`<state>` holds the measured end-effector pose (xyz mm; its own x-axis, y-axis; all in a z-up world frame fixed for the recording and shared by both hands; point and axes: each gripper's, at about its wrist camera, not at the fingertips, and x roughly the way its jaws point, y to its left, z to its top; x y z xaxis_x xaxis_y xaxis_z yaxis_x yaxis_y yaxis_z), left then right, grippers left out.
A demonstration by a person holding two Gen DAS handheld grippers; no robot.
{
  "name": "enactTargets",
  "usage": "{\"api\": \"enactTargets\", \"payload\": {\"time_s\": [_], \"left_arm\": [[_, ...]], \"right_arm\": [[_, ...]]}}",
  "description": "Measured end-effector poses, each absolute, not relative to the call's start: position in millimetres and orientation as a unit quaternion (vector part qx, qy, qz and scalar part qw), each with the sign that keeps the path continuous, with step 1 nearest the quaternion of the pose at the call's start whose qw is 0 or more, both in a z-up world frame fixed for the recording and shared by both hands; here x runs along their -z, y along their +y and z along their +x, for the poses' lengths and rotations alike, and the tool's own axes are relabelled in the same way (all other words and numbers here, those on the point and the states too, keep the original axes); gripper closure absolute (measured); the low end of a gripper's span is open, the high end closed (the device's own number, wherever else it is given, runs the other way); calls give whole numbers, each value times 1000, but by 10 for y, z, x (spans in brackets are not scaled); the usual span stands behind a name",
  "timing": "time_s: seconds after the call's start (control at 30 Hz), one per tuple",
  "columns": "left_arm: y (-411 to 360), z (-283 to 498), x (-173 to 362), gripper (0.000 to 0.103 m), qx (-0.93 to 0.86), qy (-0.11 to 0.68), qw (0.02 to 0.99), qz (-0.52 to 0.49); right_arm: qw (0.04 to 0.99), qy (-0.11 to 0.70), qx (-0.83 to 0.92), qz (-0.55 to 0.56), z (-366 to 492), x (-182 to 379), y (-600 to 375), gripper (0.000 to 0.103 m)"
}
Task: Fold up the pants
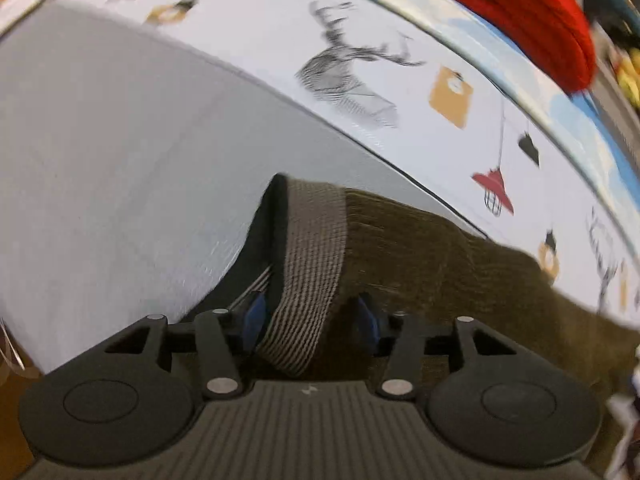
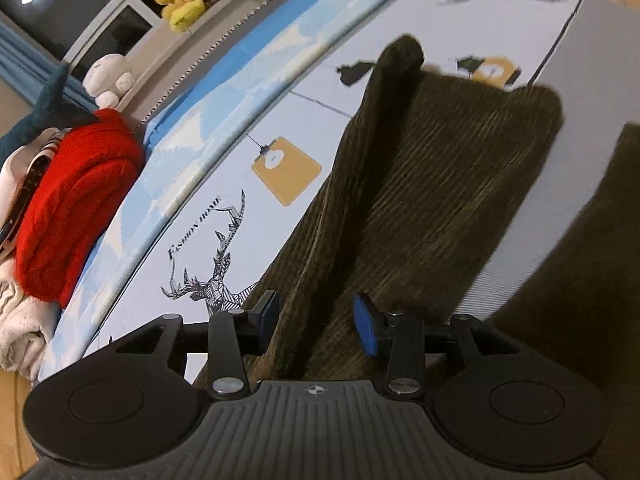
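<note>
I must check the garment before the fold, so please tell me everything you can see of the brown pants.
The brown pants look like dark olive-brown ribbed cloth, perhaps corduroy. They lie spread on the printed sheet, with a raised fold running lengthwise. In the left wrist view a paler striped waistband stands up between the open fingers of the left gripper. The right gripper straddles the raised fold; its pads seem not to press it. The far end looks rumpled.

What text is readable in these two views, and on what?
"FASHION HOME": black capitals beside the line-drawn stag on the white printed sheet, right wrist view; the first word is only roughly legible.
Left wrist view: none; the same white printed sheet shows only blurred pictures, a stag, lamps and yellow tags.
</note>
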<state>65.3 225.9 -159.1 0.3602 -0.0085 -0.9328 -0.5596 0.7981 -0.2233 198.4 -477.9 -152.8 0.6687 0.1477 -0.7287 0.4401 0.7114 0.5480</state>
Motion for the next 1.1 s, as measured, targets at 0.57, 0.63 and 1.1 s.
{"api": "enactTargets", "payload": {"time_s": [0.57,0.63,1.1], "left_arm": [[2207,707,1789,69,-180,575,756,-256],[2163,716,1679,74,-172,560,778,-228],[2398,370,1108,79,-153,467,842,-222]], "right_arm": [[850,406,104,318,2337,1745,-4654,99],[853,390,100,333,2277,1610,-4720,99],[856,374,90,344,437,667,-5014,100]]}}
